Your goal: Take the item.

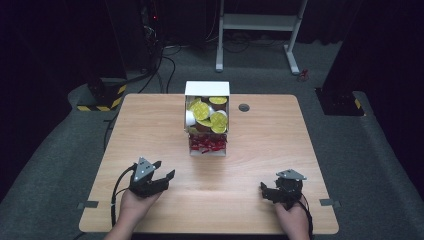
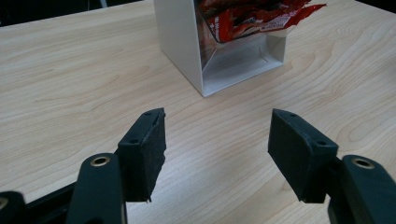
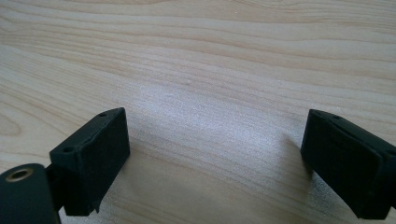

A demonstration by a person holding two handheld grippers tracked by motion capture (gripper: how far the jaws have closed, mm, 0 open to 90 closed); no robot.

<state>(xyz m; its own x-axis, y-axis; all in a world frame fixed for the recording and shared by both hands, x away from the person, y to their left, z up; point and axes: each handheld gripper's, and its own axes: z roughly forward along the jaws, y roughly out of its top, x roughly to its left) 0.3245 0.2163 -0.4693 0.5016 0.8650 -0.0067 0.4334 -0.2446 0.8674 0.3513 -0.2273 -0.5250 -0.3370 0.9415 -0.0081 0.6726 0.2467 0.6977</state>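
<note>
- Left gripper (image 1: 162,171): jaws spread, nothing between the pads. It hangs over the near left part of the table (image 1: 150,115) and points toward the white box (image 1: 207,90).
- Right gripper (image 1: 265,191): jaws spread wide and empty, over bare wood at the near right, well apart from the box.
- Box: stands upright at the middle of the table, toward the far edge. Its open front faces the person.
- Upper compartment: round yellow-lidded cups (image 1: 207,114), piled loosely.
- Lower tray: red packets (image 2: 254,18) behind a clear front lip, seen close in the left gripper view.
- Handling, packets: probably light, soft and crinkly, with a slick wrapper. Take one by a free edge or corner above the lip; a flat pinch should hold.
- Handling, cups: probably light, stiff-walled, with thin foil lids. Grip across the side wall, not the lid.
- Handling, box: likely light and easily pushed; avoid knocking its side walls.
</note>
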